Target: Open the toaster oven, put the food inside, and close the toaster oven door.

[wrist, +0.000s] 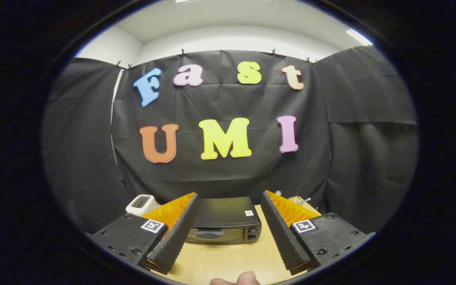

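While fingers (228, 233) spread wide, empty, toaster oven (225, 221) sits closed beyond them on table (228, 261).

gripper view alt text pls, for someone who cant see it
An open gripper is held above a wooden table, its fingers framing a closed black toaster oven beyond them. A white appliance sits left of the oven.

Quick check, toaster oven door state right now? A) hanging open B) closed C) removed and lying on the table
B: the toaster oven sits beyond the open gripper, seen through the gap between its fingers, and its door is flush against the front with the handle up, nothing swung down onto the table.
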The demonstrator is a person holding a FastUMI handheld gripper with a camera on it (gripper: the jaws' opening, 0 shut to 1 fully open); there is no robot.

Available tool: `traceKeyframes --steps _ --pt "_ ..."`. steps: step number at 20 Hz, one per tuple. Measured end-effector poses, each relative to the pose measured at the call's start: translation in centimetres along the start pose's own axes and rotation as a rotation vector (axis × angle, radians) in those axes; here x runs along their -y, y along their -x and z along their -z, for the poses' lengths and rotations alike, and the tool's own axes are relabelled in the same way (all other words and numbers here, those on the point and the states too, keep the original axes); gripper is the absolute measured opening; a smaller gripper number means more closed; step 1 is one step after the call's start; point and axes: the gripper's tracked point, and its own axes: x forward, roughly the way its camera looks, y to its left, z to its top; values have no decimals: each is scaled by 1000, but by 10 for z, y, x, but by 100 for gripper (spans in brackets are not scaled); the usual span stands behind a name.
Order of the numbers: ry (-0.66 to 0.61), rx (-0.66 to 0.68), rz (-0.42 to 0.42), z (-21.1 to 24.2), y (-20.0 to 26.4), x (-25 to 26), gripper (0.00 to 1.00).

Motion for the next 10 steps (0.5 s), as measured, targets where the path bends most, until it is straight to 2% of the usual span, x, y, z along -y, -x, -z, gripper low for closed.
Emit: traceKeyframes --steps 10 --pt "-13 4 0 -1 4 -1 100"
